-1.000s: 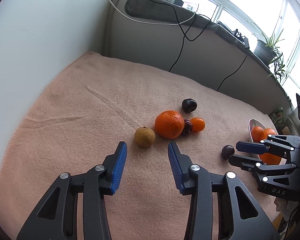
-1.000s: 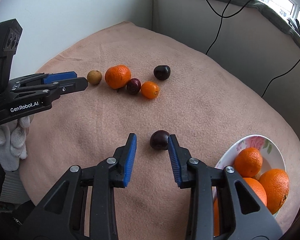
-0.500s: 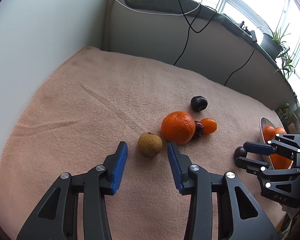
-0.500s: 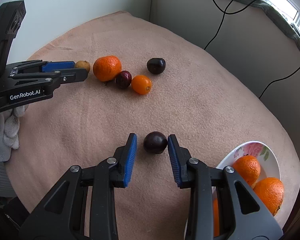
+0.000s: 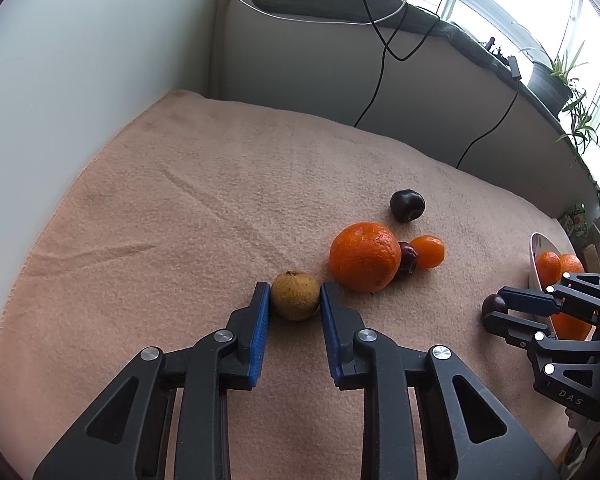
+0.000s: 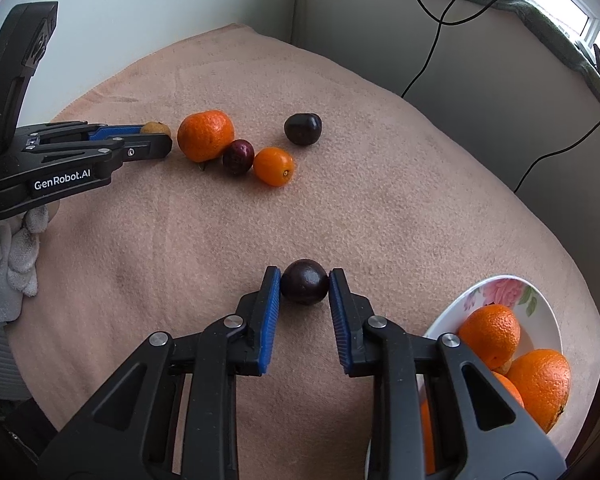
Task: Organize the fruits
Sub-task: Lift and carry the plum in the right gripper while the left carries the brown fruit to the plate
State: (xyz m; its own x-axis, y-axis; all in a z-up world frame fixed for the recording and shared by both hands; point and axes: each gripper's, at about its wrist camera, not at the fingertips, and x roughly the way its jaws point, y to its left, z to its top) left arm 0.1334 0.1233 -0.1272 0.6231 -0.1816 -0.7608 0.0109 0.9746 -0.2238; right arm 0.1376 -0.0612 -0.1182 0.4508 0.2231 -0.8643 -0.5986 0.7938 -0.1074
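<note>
My left gripper (image 5: 294, 298) is shut on a small brown fruit (image 5: 295, 295) that rests on the pink blanket (image 5: 180, 216). My right gripper (image 6: 304, 284) is shut on a dark plum (image 6: 304, 282), also on the blanket. A big orange (image 5: 365, 257), a small purple plum (image 5: 407, 258), a small orange (image 5: 429, 251) and another dark plum (image 5: 407, 205) lie clustered just beyond the left gripper. A floral bowl (image 6: 528, 300) with several oranges (image 6: 490, 334) sits right of the right gripper.
A white wall (image 5: 80, 60) rises at the left, a grey ledge (image 5: 340, 64) with hanging cables (image 5: 374, 80) behind. The blanket's near edge drops off at the bowl side. A gloved hand (image 6: 8, 252) holds the left gripper.
Both grippers moved forward and closed: the left on the brown fruit, the right on the dark plum. Both were open one second ago.
</note>
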